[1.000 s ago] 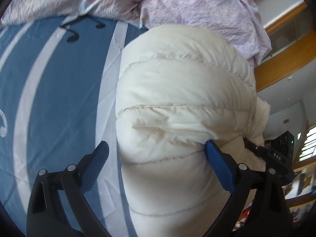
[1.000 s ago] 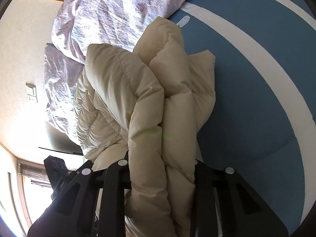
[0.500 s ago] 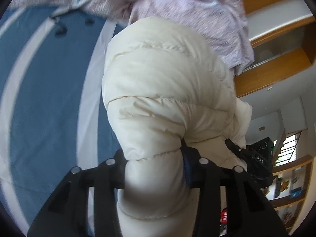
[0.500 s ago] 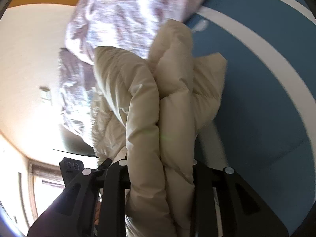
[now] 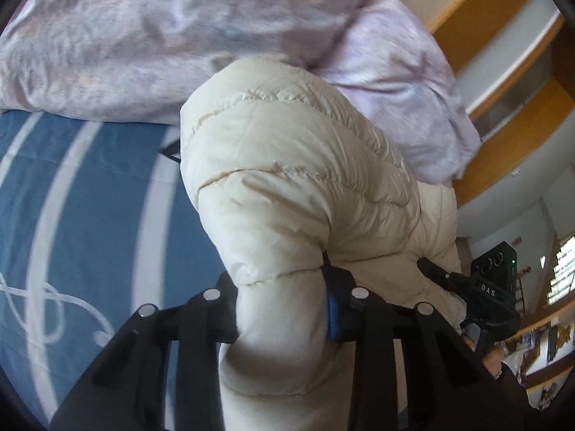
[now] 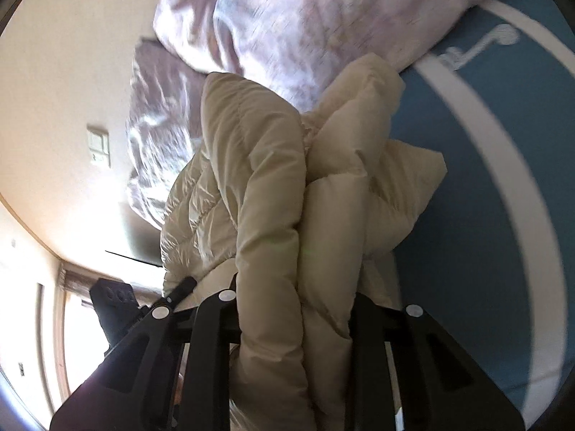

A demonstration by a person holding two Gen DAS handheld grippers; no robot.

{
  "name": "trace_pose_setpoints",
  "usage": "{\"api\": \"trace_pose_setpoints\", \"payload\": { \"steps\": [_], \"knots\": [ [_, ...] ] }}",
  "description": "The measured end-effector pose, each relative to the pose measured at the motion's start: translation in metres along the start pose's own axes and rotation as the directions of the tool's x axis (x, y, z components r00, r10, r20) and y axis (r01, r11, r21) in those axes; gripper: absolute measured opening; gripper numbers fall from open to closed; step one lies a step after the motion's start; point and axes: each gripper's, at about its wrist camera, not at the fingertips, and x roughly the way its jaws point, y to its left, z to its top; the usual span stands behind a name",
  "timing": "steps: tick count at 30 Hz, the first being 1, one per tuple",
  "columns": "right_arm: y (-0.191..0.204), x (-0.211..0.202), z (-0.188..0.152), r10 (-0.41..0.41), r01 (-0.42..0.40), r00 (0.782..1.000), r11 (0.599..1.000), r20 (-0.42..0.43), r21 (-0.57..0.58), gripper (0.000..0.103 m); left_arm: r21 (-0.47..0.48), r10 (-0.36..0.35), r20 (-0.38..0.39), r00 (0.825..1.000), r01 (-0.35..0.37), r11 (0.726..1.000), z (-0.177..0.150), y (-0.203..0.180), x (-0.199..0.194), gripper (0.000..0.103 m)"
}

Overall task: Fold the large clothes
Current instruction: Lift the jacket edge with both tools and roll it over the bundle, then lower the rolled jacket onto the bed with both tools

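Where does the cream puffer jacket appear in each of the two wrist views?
Left wrist view: the cream puffer jacket fills the centre, pinched low by the left tongs.
Right wrist view: the jacket hangs bunched in the centre, pinched by the right tongs.
Shared landmark: the lilac duvet behind the jacket, on the blue striped sheet.

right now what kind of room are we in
Most likely a bedroom. The cream puffer jacket is held over a bed with a blue and white sheet, a rumpled lilac duvet heaped at its far side, and wooden shelving on the wall.
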Motion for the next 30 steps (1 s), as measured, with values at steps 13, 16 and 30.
{"api": "trace_pose_setpoints", "payload": {
  "steps": [13,16,30],
  "knots": [
    [0.007,0.065,0.007,-0.153,0.147,0.985,0.986,-0.076,-0.079,0.029,0.011,0.175,0.004,0.985,-0.175,0.985,0.002,0.047,0.024,0.044],
    [0.002,0.064,0.006,-0.227,0.218,0.97,0.971,-0.087,-0.099,0.05,0.02,0.216,-0.007,0.976,-0.216,0.976,0.0,0.048,0.029,0.058],
    [0.077,0.004,0.002,-0.295,0.334,0.942,0.857,0.159,-0.391,0.054,0.148,0.361,0.163,0.918,-0.385,0.911,0.027,0.007,0.004,0.081]
  ]
}}
